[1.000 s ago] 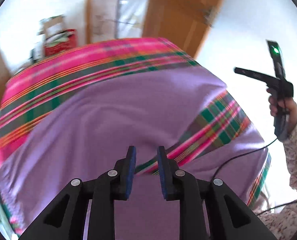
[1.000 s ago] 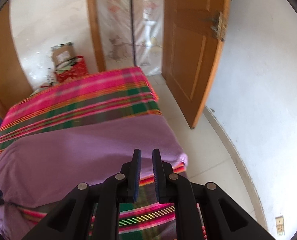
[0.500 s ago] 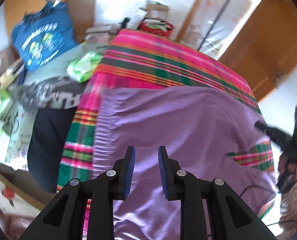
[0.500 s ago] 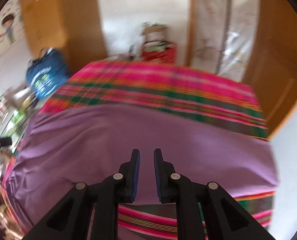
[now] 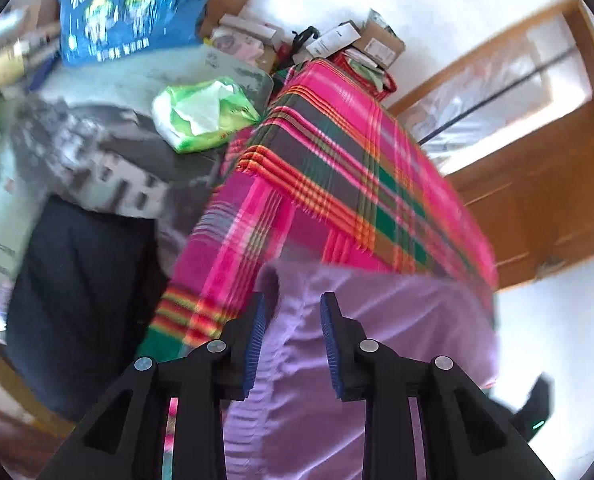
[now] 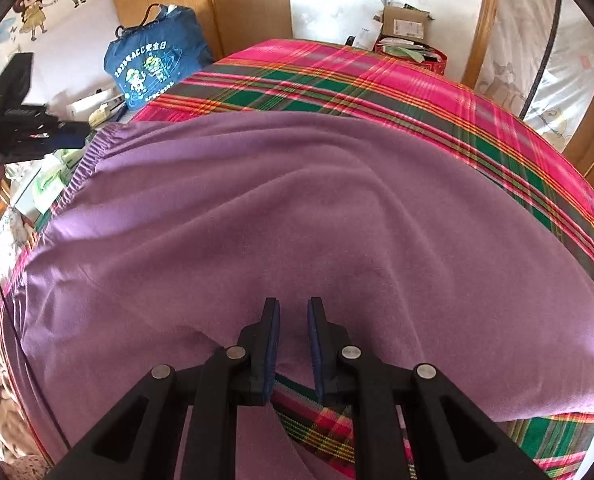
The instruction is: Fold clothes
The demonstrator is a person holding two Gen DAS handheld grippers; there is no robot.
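A purple garment (image 6: 297, 216) with a gathered elastic waistband (image 6: 85, 160) lies spread on a bed with a pink, green and grey plaid cover (image 6: 377, 80). My left gripper (image 5: 291, 312) is open and empty, just above the waistband corner of the purple garment (image 5: 377, 320) at the bed's left edge. It also shows at the far left of the right wrist view (image 6: 37, 136). My right gripper (image 6: 293, 316) is open a little and empty, over the garment's near part where the two legs split.
A blue tote bag (image 6: 153, 64) stands left of the bed. Dark clothes (image 5: 81, 280) and a green-white packet (image 5: 201, 116) lie on a surface beside the bed. Boxes (image 6: 405, 28) and a red container sit at its far end. A wooden door (image 5: 537, 184) is on the right.
My left gripper swung left and down to the garment's waistband corner at the bed's left edge. My right gripper swung left from the door side to over the garment's near middle.
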